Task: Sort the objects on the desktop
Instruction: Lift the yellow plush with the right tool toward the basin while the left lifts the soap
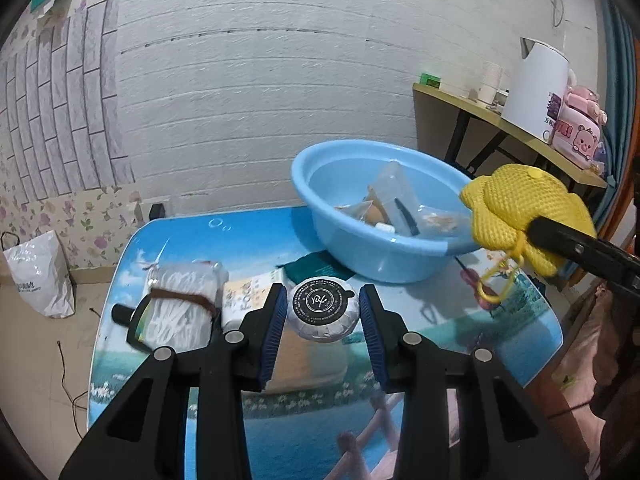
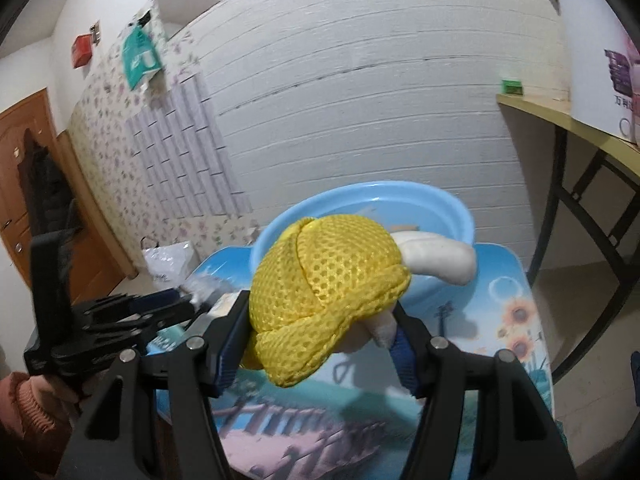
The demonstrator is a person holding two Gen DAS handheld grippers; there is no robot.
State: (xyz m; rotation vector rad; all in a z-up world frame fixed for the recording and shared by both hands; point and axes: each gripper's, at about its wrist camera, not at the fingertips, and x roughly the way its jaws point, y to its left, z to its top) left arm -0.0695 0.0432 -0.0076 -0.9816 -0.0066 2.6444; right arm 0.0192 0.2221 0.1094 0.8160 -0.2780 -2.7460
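**Both loads held short of the basin; the right is nearer.**

We see the right gripper [image 2: 320,344] clamped on the yellow mesh plush toy [image 2: 328,276], raised above the table [image 1: 460,320] just beside the near rim of the blue basin [image 1: 344,216], which lies directly ahead. Our left gripper [image 1: 323,312] appears closed on the round foil-wrapped cake [image 1: 322,308], though pad contact is hard to confirm; the basin lies ahead and to its right. We judge the right hand delivers first, forward over the rim.
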